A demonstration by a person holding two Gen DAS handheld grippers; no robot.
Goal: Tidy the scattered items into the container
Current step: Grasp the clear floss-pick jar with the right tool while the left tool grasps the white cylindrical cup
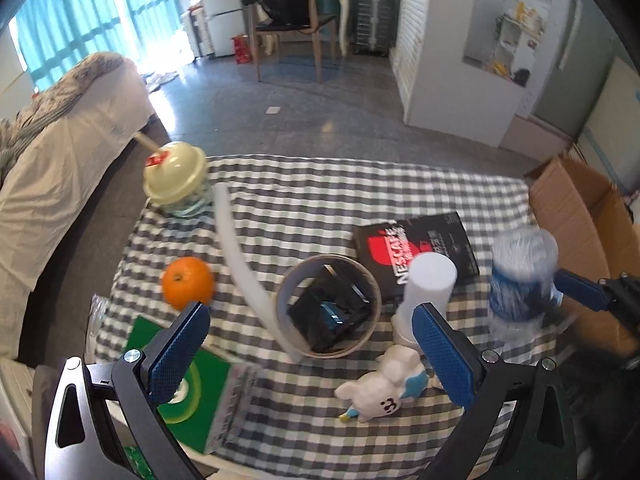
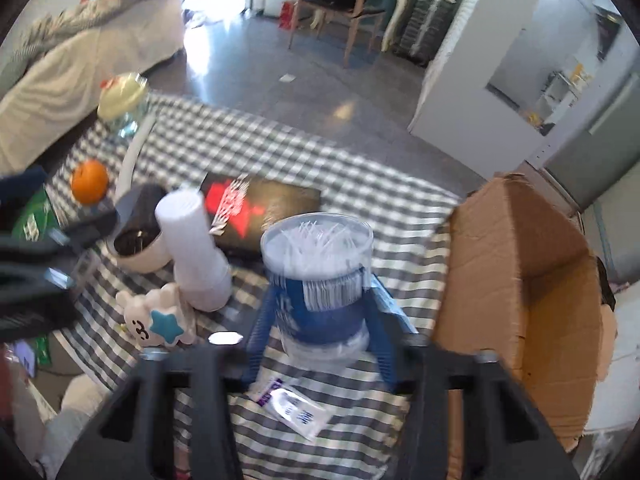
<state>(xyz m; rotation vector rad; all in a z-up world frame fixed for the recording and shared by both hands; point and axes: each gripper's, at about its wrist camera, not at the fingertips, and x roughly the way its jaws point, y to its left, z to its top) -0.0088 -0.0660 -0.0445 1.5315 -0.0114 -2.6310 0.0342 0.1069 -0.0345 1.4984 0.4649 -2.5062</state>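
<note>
My right gripper (image 2: 322, 280) is shut on a clear jar of cotton swabs with a blue label (image 2: 320, 268), held just above the checked tablecloth; the jar also shows blurred in the left wrist view (image 1: 520, 276). An open cardboard box (image 2: 520, 292) stands to its right, also visible in the left wrist view (image 1: 576, 232). My left gripper (image 1: 316, 320) is open and empty above a round tub (image 1: 328, 306) holding a black item. Nearby lie an orange (image 1: 187, 282), a white cup stack (image 1: 424, 292), a white bunny toy (image 1: 384, 390) and a black Nescafe box (image 1: 416, 248).
A jar with a cream lid (image 1: 176, 178) stands at the table's far left corner. A white curved strip (image 1: 240, 264) leans into the tub. A green packet (image 1: 196, 392) lies at the near left. A small sachet (image 2: 292, 404) lies under my right gripper. A bed stands left.
</note>
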